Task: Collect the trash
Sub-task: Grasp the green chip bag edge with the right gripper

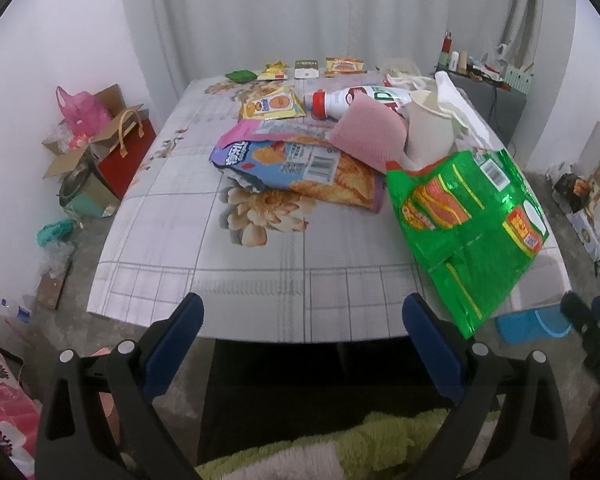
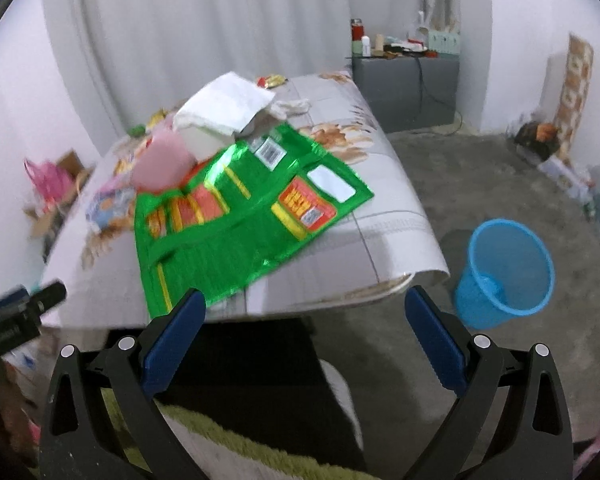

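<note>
The green snack bag (image 2: 236,216) lies flat at the near right corner of the counter (image 1: 220,272), its lower end hanging over the front edge. The right tongs (image 2: 304,304) hover low before that edge, spread wide and gripping nothing, their left finger (image 2: 176,332) just beside the bag's overhanging corner. The left tongs (image 1: 302,312) are likewise spread and empty, pointing at the counter's bare front strip. Behind the bag sit a pink sponge (image 1: 368,134), a paper cup (image 1: 428,128) and an orange chip bag (image 1: 300,168). A blue wastebasket (image 2: 504,272) stands on open floor right of the counter.
</note>
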Tool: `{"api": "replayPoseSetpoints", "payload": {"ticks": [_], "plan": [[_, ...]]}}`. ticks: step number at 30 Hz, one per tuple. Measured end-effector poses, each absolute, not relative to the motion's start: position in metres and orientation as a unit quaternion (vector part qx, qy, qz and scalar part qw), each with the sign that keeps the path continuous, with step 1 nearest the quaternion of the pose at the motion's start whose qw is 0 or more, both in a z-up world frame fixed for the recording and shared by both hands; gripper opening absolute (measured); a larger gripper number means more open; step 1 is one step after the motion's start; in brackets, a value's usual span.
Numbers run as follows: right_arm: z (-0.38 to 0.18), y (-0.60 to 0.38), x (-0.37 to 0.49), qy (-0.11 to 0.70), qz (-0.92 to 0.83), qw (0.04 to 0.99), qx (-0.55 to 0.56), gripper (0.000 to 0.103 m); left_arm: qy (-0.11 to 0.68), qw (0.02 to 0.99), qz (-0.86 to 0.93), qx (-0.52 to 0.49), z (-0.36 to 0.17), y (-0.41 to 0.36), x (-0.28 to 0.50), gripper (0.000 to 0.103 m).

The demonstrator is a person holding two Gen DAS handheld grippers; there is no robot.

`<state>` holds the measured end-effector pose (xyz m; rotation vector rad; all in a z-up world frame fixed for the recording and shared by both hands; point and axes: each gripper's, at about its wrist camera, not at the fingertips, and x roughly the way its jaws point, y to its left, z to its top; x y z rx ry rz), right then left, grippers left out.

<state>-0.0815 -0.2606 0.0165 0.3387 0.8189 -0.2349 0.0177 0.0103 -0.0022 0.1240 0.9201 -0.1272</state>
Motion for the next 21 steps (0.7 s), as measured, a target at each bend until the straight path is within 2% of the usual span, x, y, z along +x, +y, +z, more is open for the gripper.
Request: {"api": "replayPoseSetpoints", "payload": {"ticks": [2,4,6,8,16,21], "plan": [[0.014,-0.272,-0.074,0.4,-0.1,0.888,0.202,0.094,0.438,0.895,-0.069,0.057,-0.003,0.011,0.022,0.097],[0.005,-0.285,-0.064,0.413,-0.078,0.868,0.263,0.084,0.436,0.895,-0.081,0.053,-0.006,0.011,0.027,0.097],[-0.005,-0.295,-0.055,0.424,-0.053,0.848,0.313,0.069,0.436,0.894,-0.094,0.048,-0.009,0.011,0.032,0.097],[-0.014,-0.302,-0.047,0.432,-0.037,0.831,0.348,0.061,0.433,0.894,-0.109,0.045,-0.011,0.01,0.036,0.097],[-0.021,-0.306,-0.026,0.428,-0.002,0.819,0.382,0.048,0.41,0.894,-0.18,0.002,-0.017,0.005,0.05,0.097],[-0.03,-0.314,-0.018,0.422,0.008,0.811,0.406,0.03,0.392,0.898,-0.202,-0.007,-0.017,-0.002,0.057,0.097]]}}
